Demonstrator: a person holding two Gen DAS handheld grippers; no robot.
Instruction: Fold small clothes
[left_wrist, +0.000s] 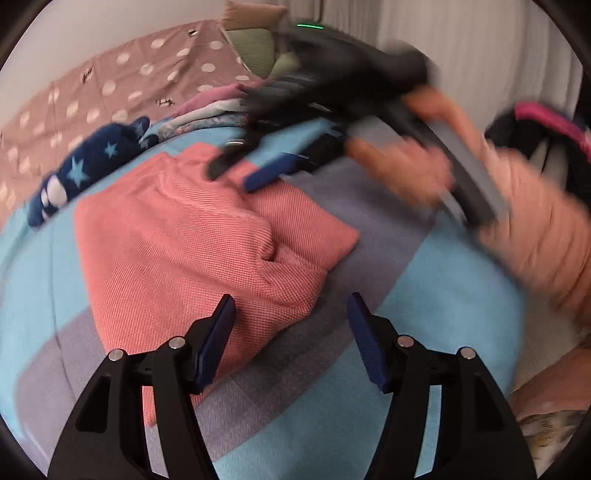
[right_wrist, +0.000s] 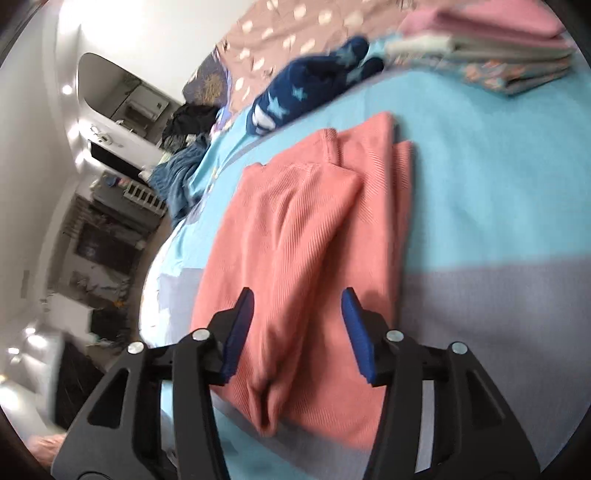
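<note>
Two grippers: both carry black arms with blue pads, and both stand with fingers apart and nothing clamped.
Blur: in the left wrist view the right gripper (left_wrist: 258, 166) and the hand (left_wrist: 410, 173) holding it are smeared; its pad edges are hard to make out, and whether they touch the cloth cannot be told.
Cut off: the peach sleeve (left_wrist: 546, 236) runs out of the picture at the right edge.
Salmon garment (left_wrist: 192, 243): folded, lying flat on the blue and grey striped blanket (left_wrist: 443, 295).
Left gripper (left_wrist: 291, 332): the garment's near corner lies under the left pad; the right pad hangs over bare blanket.
Right gripper, own view (right_wrist: 297, 332): a raised fold of the garment (right_wrist: 295, 240) runs up between the fingers, neither pad pressing on it.
Behind: navy star-print piece (right_wrist: 306, 96) beside a stack of folded clothes (right_wrist: 509, 55), both blurred, on the far side of the garment.
</note>
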